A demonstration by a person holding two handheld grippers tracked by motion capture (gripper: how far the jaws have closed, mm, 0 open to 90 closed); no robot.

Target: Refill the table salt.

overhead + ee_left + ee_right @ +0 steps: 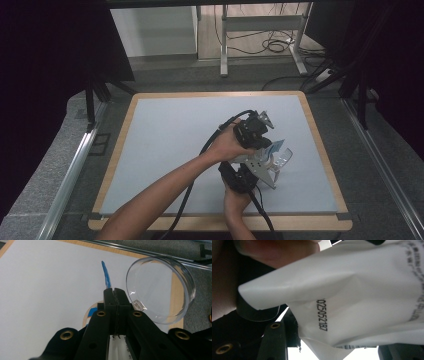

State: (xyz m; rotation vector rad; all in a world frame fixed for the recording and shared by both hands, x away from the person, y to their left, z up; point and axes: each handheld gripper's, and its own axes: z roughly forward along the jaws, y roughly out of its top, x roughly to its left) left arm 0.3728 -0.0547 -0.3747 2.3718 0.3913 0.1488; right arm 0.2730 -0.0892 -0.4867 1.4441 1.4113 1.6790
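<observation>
The table (165,130) with its pale top bears both hands near its right-centre; the left gripper (115,293) has its jaws pressed together on the edge of a white packet (362,295) with a blue strip (106,275), held above the surface; the right gripper (240,177) sits just below it, the packet lying across its jaws, though whether they clamp it I cannot tell; a clear round dish (160,287) hangs just beside the left jaws.
</observation>
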